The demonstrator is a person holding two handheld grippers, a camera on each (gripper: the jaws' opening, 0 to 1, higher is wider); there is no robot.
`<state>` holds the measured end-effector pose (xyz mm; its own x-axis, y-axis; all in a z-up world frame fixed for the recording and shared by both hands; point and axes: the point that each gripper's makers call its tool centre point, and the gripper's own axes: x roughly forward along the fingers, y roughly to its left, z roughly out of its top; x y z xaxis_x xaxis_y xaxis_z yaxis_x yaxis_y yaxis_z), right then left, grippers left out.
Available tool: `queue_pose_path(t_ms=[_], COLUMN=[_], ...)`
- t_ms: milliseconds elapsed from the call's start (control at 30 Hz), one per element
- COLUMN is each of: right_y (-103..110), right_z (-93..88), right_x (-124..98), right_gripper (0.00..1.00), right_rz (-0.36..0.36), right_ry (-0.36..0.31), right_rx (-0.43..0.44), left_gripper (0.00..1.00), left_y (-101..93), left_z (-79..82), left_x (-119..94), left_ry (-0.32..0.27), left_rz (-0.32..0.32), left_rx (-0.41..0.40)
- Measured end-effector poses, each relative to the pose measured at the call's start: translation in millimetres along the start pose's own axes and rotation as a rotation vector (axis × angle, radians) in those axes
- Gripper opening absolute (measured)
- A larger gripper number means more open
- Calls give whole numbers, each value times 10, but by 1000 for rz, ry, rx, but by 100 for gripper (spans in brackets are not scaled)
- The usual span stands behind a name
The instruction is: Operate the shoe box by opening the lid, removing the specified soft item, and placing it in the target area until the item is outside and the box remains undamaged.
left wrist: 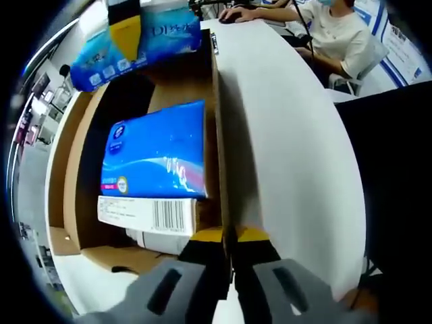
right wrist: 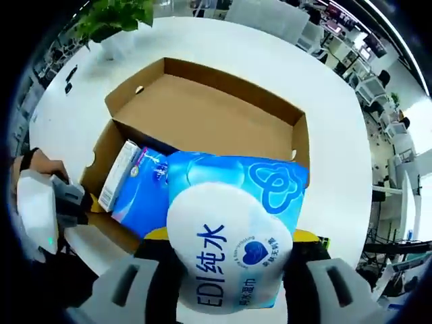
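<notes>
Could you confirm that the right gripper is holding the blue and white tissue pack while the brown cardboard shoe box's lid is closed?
Not quite: the brown cardboard shoe box has its lid open, as the right gripper view shows. The right gripper does hold the blue and white tissue pack, and a second blue tissue pack lies inside.

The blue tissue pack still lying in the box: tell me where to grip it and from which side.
Grip the blue tissue pack across its two long edges, coming straight down through the open top of the shoe box. It lies flat with its broad face up, and the walls block any sideways approach. It looks soft, so a light squeeze should do.
</notes>
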<state>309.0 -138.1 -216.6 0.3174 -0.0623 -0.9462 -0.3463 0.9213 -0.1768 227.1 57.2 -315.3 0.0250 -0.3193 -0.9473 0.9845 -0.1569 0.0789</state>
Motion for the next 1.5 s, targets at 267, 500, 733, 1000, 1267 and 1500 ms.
queue_pose_path(t_ms=[267, 500, 733, 1000, 1267, 1500], right_y=[-144, -259, -398, -458, -529, -588], right_z=[-77, -221, -432, -581, -903, -1259], right_x=[-180, -339, -453, -487, -464, -402], right_gripper=[61, 61, 61, 61, 61, 61], right_rz=[-10, -16, -42, -33, -25, -10], right_ry=[-9, -3, 6, 10, 37, 77], right_rx=[-10, 6, 23, 55, 90, 125], left_gripper=[2, 2, 2, 2, 2, 2], left_y=[24, 24, 26, 5, 1, -4], left_z=[0, -5, -9, -14, -14, -13], left_x=[6, -3, -6, -18, -16, -9], left_ry=[-2, -1, 3, 2, 4, 5], left_rz=[-2, -3, -3, -4, -3, -3], left_rx=[1, 1, 0, -3, -2, -4])
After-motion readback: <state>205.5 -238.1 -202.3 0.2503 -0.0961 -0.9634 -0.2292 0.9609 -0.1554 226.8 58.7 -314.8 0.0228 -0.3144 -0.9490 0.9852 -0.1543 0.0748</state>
